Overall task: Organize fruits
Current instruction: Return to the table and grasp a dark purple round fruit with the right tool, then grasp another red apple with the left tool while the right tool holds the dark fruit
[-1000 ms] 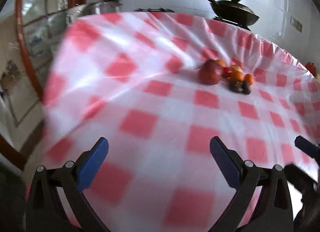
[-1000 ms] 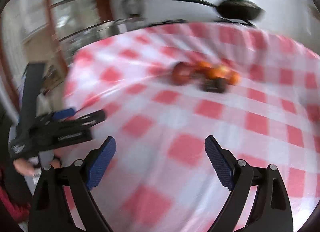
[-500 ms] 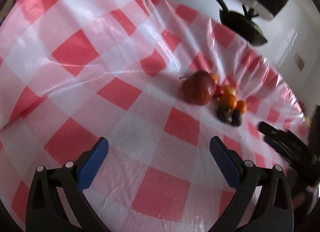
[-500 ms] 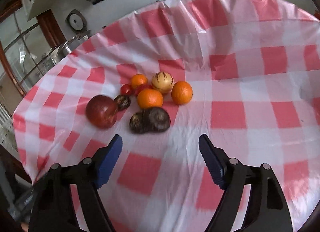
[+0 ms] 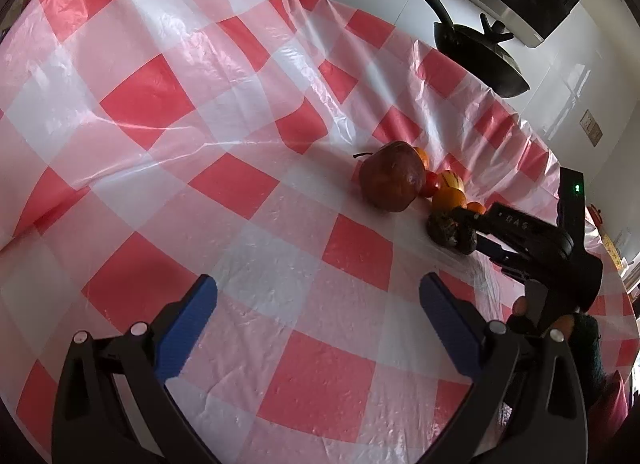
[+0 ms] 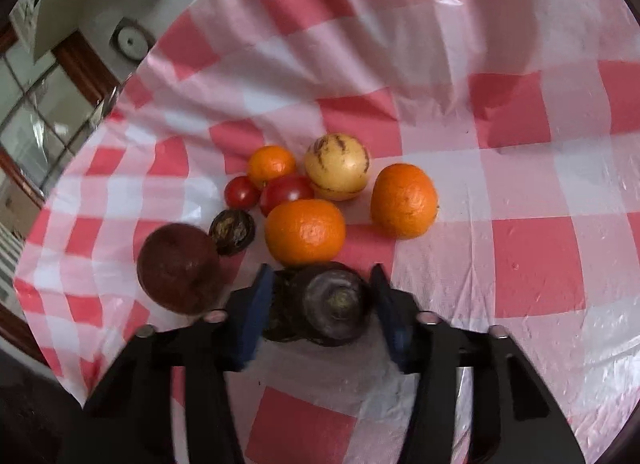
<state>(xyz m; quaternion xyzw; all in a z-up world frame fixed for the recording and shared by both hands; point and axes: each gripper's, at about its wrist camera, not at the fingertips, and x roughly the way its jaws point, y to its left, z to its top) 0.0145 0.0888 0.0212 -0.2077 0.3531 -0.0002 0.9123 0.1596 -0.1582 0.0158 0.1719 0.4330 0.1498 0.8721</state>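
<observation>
Right gripper (image 6: pixel 320 306) has closed in around the dark fruit (image 6: pixel 334 306) below the orange (image 6: pixel 305 230), apparently not yet clamped; squeeze gently. Left gripper (image 5: pixel 318 324) gapes empty.

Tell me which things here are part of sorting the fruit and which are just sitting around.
Part of the job:
- large dark red round fruit
- three orange citrus fruits
- pale yellow striped melon
- two small red tomatoes
- dark purple wrinkled fruits

Just lying about:
- black lidded frying pan
- red-and-white checked plastic tablecloth
</observation>
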